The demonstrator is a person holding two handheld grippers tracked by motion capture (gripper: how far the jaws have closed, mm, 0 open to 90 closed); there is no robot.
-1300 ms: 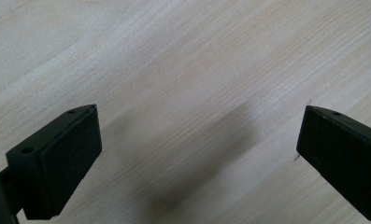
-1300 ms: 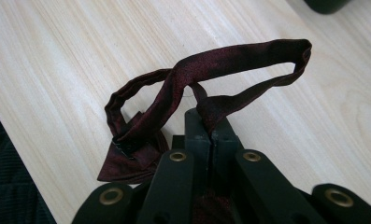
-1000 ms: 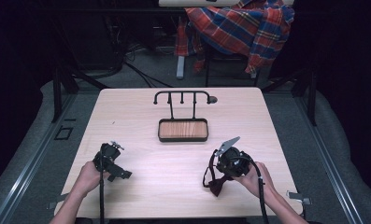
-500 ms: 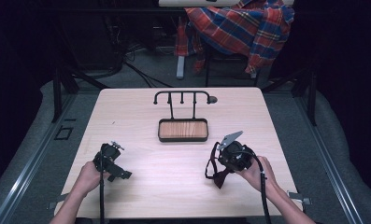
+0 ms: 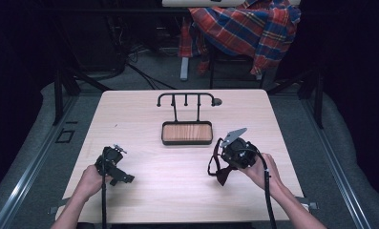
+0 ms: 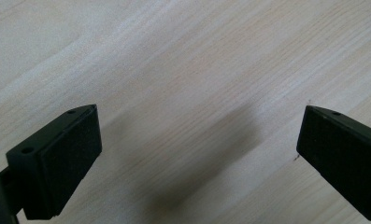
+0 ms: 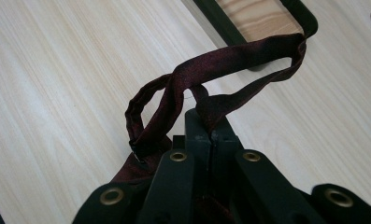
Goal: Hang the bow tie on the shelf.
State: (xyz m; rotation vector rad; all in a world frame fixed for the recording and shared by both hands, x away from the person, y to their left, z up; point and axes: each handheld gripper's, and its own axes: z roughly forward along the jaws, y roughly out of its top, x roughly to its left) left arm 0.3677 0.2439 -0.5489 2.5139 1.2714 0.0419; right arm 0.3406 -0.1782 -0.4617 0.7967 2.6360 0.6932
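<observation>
A dark red bow tie (image 5: 221, 172) with a strap loop (image 7: 230, 65) hangs from my right gripper (image 5: 232, 155), whose jaws are shut on the strap just above the table. In the right gripper view the loop arcs up toward the tray (image 7: 295, 14). My left gripper (image 5: 111, 163) rests low over the front left of the wooden table (image 5: 144, 129), jaws wide apart with only bare wood between its pads (image 6: 71, 154). A black stand with hooks (image 5: 187, 98) rises behind a wood-lined black tray (image 5: 186, 133) at the table's middle.
A plaid cloth (image 5: 244, 28) is draped over a chair beyond the table's far edge. Cables trail from both grippers toward the near edge. Dark floor and metal rails (image 5: 29, 162) flank the table.
My right gripper has lifted and moved forward toward the tray with the bow tie in it, and the tie now hangs off the table. The left gripper has stayed put.
</observation>
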